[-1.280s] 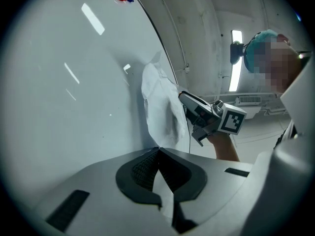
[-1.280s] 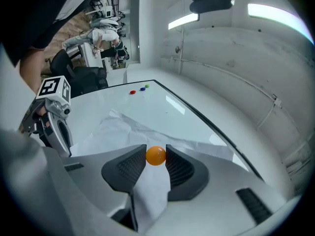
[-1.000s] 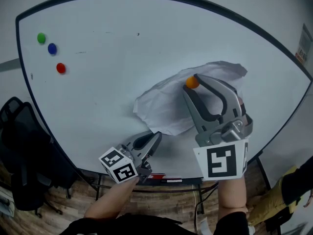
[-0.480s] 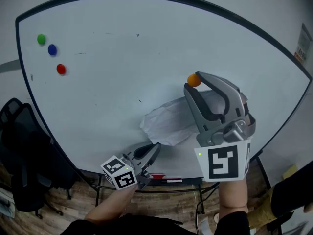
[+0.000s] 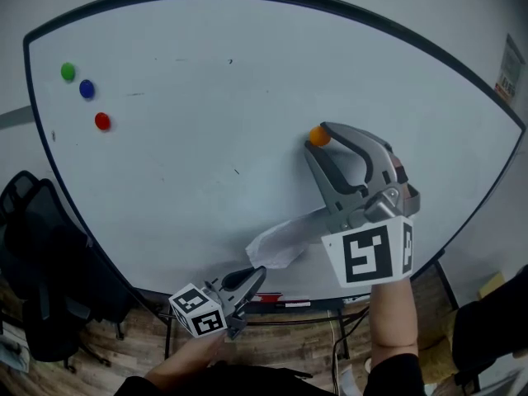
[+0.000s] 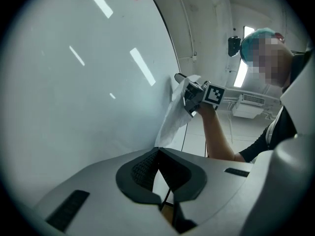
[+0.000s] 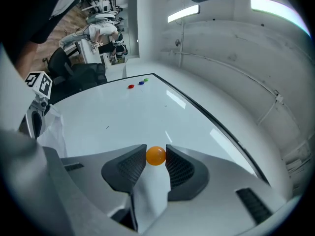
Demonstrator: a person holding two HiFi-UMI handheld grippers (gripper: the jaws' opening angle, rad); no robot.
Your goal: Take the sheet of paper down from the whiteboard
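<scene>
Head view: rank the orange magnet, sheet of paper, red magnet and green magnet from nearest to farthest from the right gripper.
1. Orange magnet: between the right gripper's jaws.
2. Sheet of paper: just below it.
3. Red magnet: far left.
4. Green magnet: upper left, farthest.

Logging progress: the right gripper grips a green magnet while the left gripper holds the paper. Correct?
Not quite: the magnet in the right gripper is orange, not green, as the right gripper view shows. The left gripper does hold the paper.
</scene>
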